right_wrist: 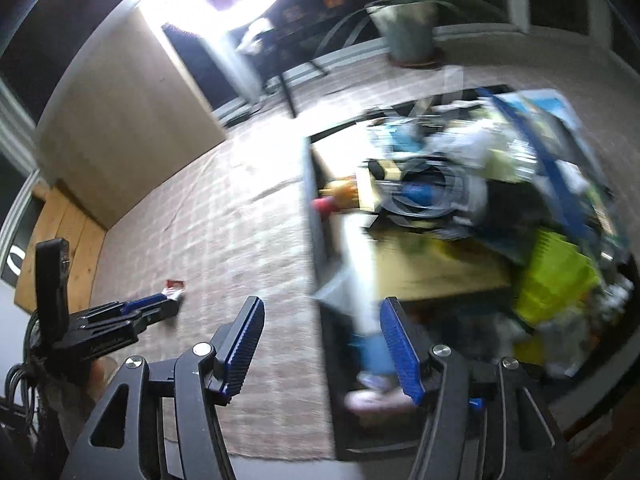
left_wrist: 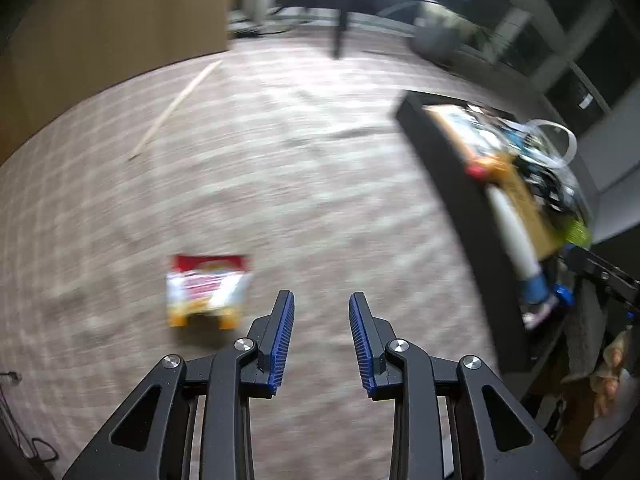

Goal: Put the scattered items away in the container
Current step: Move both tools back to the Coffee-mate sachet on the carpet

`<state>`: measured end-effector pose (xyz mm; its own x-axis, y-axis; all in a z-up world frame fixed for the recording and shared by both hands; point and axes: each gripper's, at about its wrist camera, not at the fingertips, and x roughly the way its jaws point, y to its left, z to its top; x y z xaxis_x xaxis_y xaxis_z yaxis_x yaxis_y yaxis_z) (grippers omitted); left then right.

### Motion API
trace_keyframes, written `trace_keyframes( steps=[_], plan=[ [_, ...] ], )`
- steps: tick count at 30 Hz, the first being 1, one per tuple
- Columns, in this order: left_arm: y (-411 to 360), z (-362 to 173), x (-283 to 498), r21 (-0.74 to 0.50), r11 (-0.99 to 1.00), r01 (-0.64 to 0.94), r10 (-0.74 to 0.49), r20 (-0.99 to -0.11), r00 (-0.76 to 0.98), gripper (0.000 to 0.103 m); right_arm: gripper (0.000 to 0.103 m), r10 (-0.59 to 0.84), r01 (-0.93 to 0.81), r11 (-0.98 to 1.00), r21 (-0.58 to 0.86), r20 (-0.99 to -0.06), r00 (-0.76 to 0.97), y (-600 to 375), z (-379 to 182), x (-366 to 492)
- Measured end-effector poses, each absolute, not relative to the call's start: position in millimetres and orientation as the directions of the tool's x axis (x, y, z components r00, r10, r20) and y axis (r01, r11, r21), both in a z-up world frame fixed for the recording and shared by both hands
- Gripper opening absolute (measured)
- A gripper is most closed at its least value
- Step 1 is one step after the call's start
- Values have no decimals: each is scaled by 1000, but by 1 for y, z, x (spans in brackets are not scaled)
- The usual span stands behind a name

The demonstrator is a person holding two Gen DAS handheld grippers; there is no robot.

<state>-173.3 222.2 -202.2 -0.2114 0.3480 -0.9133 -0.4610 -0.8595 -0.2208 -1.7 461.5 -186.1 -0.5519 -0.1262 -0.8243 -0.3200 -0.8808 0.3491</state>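
A red, white and orange snack packet (left_wrist: 208,290) lies on the carpet just ahead and left of my left gripper (left_wrist: 322,302), which is open and empty. In the right wrist view the packet (right_wrist: 175,287) shows small beyond the left gripper (right_wrist: 150,306). The dark container (left_wrist: 452,184) stands at the right, filled with mixed items, among them a white tube with a blue cap (left_wrist: 518,240). My right gripper (right_wrist: 322,308) is open and empty, hovering over the container's near left wall (right_wrist: 316,220), with the tube (right_wrist: 366,292) between its fingers' lines. Both views are motion-blurred.
A thin wooden stick (left_wrist: 176,106) lies on the carpet far left. A brown cabinet (left_wrist: 112,28) stands behind it. A potted plant (right_wrist: 410,28) and a stand's legs (right_wrist: 286,84) are at the back. A yellow-green item (right_wrist: 556,276) sits in the container.
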Motion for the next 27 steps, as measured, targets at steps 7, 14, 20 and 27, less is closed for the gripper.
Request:
trace_keyframes(
  steps=[7,14,20,27],
  plan=[
    [161,-229,-204,-240,-900,-364,326,-924,-198,39,66,-224,-188,-916,355,-840,-494,399,-198,-63],
    [146,-249,-211,-270,-893,-360,345,-924,-164,39,66,-374,-128,-883,451,-842,-389,347,-235,-118],
    [155,-252,-213,-267,-877,-399,358,-918,-171,39,66,-462,-144,-839,524,-828,-317,321,-266,-147],
    [159,-252,-216,-305,-859,-411,398,-903,-160,39,65,-543,-198,-772,604,-788,-288,312,-291,-169]
  ],
)
